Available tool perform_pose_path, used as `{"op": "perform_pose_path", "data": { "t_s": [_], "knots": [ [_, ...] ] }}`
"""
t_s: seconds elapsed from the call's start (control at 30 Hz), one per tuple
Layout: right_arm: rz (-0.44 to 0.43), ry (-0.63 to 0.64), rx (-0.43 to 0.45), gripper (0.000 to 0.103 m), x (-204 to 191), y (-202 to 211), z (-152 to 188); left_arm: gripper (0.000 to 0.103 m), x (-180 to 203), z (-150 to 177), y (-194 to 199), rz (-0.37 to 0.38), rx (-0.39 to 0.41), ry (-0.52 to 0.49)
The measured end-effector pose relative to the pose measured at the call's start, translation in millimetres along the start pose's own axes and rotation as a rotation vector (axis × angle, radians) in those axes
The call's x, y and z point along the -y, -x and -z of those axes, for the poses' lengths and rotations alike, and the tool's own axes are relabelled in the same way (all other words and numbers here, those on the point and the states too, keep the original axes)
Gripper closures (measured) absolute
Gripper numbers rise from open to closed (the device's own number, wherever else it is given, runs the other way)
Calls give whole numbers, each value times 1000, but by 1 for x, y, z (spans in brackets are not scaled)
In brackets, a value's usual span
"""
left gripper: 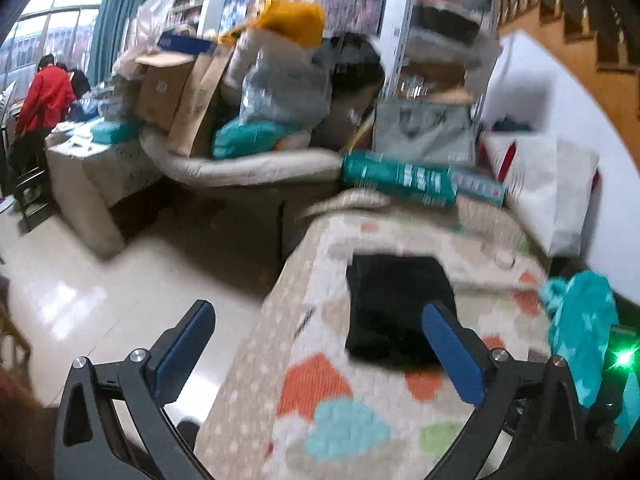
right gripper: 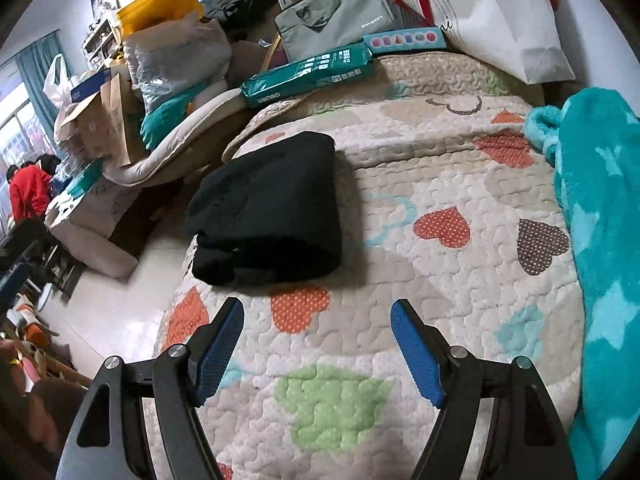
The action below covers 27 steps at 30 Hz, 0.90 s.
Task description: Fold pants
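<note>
a cluttered home living room: quilted heart-print bed cover [right gripper: 460, 168], piled cardboard boxes [left gripper: 164, 88], wooden staircase [left gripper: 568, 16]

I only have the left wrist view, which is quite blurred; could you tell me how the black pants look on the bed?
Observer: In the right wrist view the black pants lie as a compact folded bundle near the quilt's left edge.
Operator: Is the right gripper touching them?
Observer: No, the right gripper is open with nothing between its fingers, and bare quilt shows between it and the bundle.
Operator: What is on the right?
Observer: A teal fleece blanket lies along the quilt's right side, apart from the pants.
</note>
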State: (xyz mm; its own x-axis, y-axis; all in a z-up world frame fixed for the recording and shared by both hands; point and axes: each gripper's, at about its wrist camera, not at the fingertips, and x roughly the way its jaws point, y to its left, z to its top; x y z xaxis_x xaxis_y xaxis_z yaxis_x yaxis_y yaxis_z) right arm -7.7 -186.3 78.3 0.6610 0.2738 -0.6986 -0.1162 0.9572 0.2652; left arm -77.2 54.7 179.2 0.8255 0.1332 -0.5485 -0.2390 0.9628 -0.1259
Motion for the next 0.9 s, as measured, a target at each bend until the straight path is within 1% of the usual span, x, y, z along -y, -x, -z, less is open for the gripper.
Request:
{"op": "perform_pose_path", "data": {
  "t_s": [0.03, 0.07, 0.17, 0.2, 0.33, 0.57, 0.8, 0.9],
  "knots": [
    [-2, 5, 5, 22, -2, 3, 3, 0, 6, 2, 0, -31, -34, -31],
    [-3, 11, 12, 22, -4, 6, 5, 0, 11, 5, 2, -57, -40, -62],
    [-1, 41, 34, 22, -10, 16, 14, 0, 21, 20, 10, -137, 1, -92],
    [3, 56, 42, 22, -13, 20, 17, 0, 22, 26, 12, -142, -2, -96],
    [19, 100, 62, 22, -21, 27, 24, 0, 25, 38, 10, -131, -76, -108],
    [47, 158, 81, 21, -31, 28, 28, 0, 34, 55, 8, -128, -111, -160],
    [81, 187, 75, 19, -34, 22, 32, 0, 37, 64, -5, -81, -179, -180],
    [86, 171, 63, 19, -31, 18, 32, 0, 36, 68, -13, -42, -220, -171]
  ]
}}
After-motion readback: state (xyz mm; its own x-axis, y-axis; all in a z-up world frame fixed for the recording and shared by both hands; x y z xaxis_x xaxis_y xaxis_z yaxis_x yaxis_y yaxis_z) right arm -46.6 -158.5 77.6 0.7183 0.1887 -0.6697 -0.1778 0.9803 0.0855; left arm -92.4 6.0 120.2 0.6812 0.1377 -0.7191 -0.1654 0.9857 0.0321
